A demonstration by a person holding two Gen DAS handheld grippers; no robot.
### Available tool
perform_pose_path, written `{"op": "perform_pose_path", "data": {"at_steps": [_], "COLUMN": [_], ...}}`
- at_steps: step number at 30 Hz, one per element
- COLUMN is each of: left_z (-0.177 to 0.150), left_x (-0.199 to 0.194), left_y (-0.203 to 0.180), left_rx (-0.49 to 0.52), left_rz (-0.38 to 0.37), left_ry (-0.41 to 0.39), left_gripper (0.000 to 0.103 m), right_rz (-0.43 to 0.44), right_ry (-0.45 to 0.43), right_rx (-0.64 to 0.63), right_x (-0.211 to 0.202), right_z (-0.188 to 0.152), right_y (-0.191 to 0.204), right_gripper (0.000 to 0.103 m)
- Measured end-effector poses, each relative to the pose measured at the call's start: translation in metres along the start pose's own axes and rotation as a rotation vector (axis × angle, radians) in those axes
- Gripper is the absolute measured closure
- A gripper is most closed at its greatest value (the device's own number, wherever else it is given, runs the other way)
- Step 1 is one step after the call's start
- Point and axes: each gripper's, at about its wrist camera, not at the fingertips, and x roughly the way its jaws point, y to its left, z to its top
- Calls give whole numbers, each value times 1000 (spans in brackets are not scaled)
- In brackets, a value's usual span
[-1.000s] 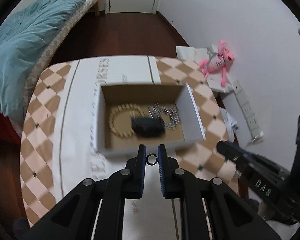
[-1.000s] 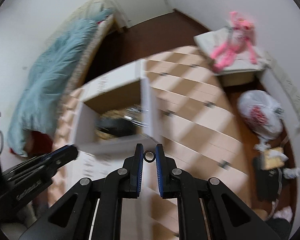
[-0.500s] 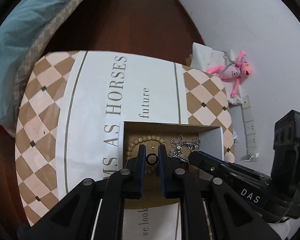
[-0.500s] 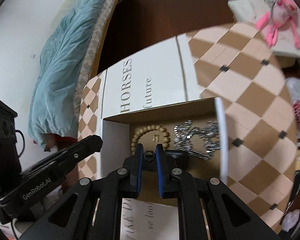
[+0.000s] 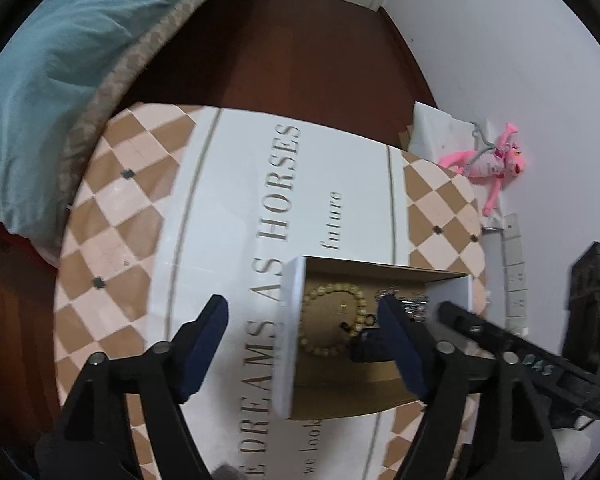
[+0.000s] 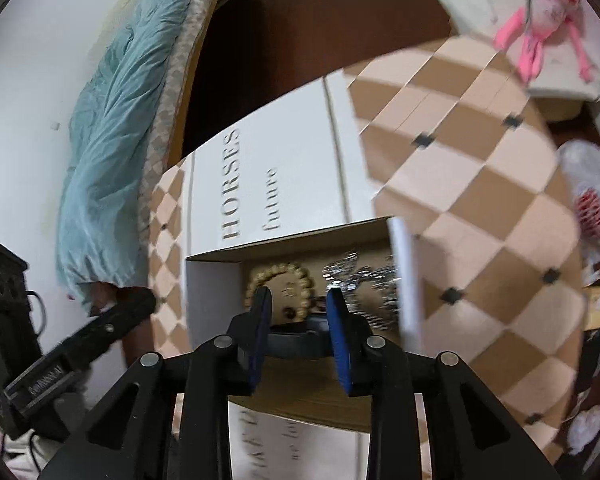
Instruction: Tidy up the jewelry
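Note:
An open cardboard box with white walls (image 5: 290,344) (image 6: 212,292) sits on the tablecloth. Inside lie a wooden bead bracelet (image 5: 328,320) (image 6: 280,274), a silver chain (image 5: 410,302) (image 6: 364,280) and a dark object (image 5: 366,346) (image 6: 300,336). A small black ring (image 5: 369,321) lies by the bracelet; another small ring (image 6: 289,312) shows in the right wrist view. My left gripper (image 5: 300,344) is open wide, straddling the box's left wall. My right gripper (image 6: 298,330) is open above the box, empty.
The table wears a checked brown and white cloth (image 5: 112,216) (image 6: 480,184) with printed lettering. A bed with a blue duvet (image 5: 40,60) (image 6: 112,152) stands to the left. A pink plush toy (image 5: 488,164) (image 6: 540,32) lies by the wall on the right.
Both grippers were shut on small black rings over the box; both have now opened and the rings are out of the jaws. The left gripper shifted left over the box wall.

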Motion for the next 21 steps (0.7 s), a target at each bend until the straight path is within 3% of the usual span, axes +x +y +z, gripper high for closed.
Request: {"op": "perform_pose_path", "data": {"at_steps": [3,4,6,10,14,21], "left_z": [-6,-10,-17,-35,-53,-81], "left_x": [-5,-6,-8,-9,-11,-31], "left_y": [0,0,-1,-2,-7,-19], "left_rx": [22,30,42,63,88,128], "left_rz": [48,72,108,147,181,199], "left_ry": [-35,-51,-77,-103,-132,-183], "left_gripper": [15,15,14,6,5,5], "right_rz": [-97,-128,-221,-337,-445,-490], "right_ry": [-57,-69,-111,-131,-139,-185], "right_rx": [-59,-73,-125,-187,-233,-252], "right_x": [-17,-23,-32,-37,-38,-55], "right_z": [-8,-10,-19,-37,-61,-95], "right_y": [3,2,6,11,12,17], "right_gripper": [47,31,9,5,1,1]}}
